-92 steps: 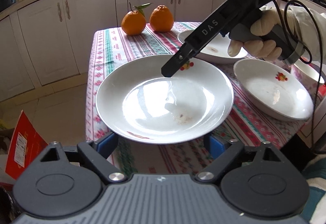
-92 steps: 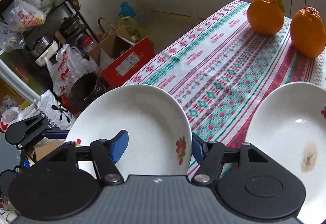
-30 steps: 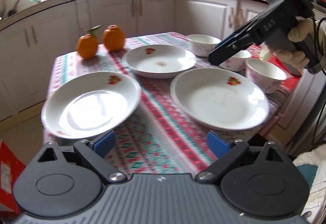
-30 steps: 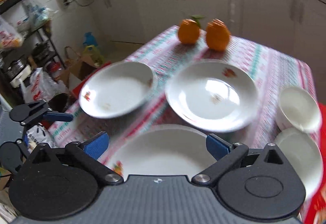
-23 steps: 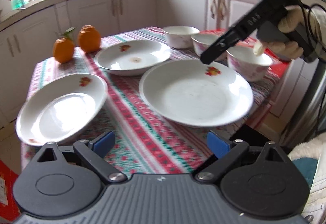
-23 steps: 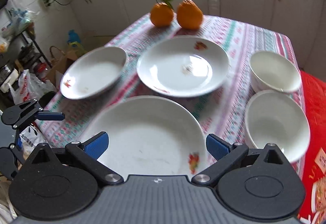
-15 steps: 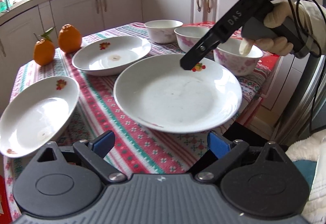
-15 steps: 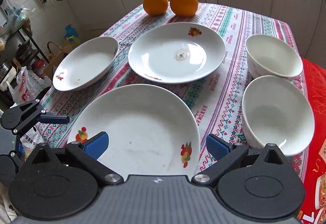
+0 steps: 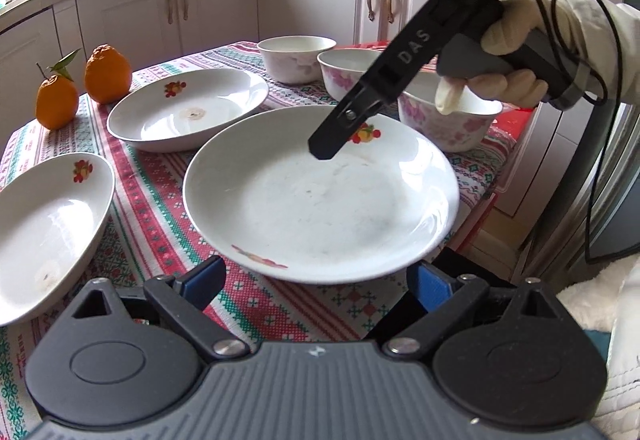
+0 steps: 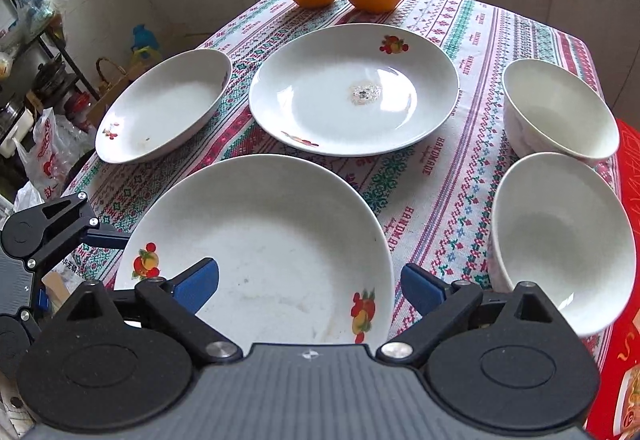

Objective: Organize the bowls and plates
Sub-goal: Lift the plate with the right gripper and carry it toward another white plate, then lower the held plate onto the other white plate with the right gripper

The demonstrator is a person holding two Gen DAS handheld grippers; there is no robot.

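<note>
Now R gripper [image 10: 310, 286] closing, plate [image 10: 280, 224] between.

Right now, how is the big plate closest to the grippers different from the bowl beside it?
The near plate is wide and shallow; the near bowl is narrower with tall, steep walls. The near plate has little fruit pictures on its inner rim, while the near bowl is plain white inside with pink flowers outside. The near plate shows faint smears; the near bowl's inside looks clean. Both are white, upright, holding no food, and sit on the patterned tablecloth.
</note>
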